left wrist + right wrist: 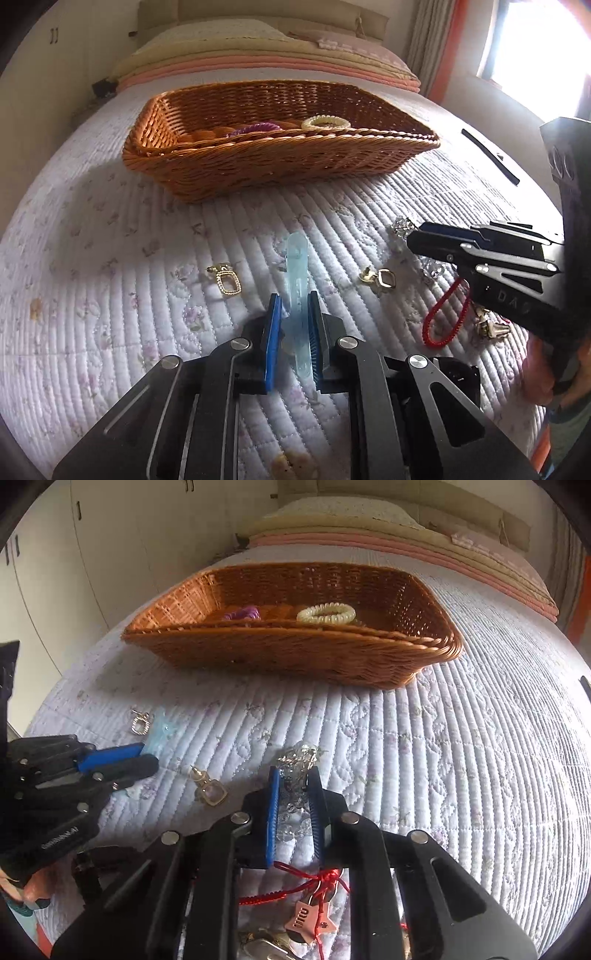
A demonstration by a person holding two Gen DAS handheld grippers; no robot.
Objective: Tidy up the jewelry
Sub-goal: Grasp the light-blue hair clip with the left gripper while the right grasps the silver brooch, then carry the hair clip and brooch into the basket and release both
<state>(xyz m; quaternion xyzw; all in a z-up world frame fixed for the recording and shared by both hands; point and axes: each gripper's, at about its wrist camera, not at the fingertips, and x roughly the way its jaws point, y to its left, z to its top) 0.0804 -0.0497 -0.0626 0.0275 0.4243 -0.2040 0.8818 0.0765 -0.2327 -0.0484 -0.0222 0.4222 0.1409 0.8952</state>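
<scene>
Jewelry half sorted, both claws clamped on pieces

Jewelry lies scattered on the quilted lilac floral bedspread (110,295) in front of the brown woven wicker basket (280,166), which already holds a cream coiled hair tie (325,123) and a purple coiled hair tie (255,128).

The left wrist view shows the left claw (294,306) closed on a translucent pale-blue plastic hair clip (297,273). Its long axis runs along the fingers, its far end pointing toward the basket. A gold rectangular earring (229,282) lies to the left of it.

The right wrist view alone shows the right claw (294,779) pressed together on a clear crystal-beaded silver piece (295,786), which trails forward from the fingertips toward the basket. Under that claw lie a red braided cord (295,886) and a pink star-shaped metal charm (304,919), barely visible from the left. A gold square-drop earring (211,790) rests between the two claws.
</scene>
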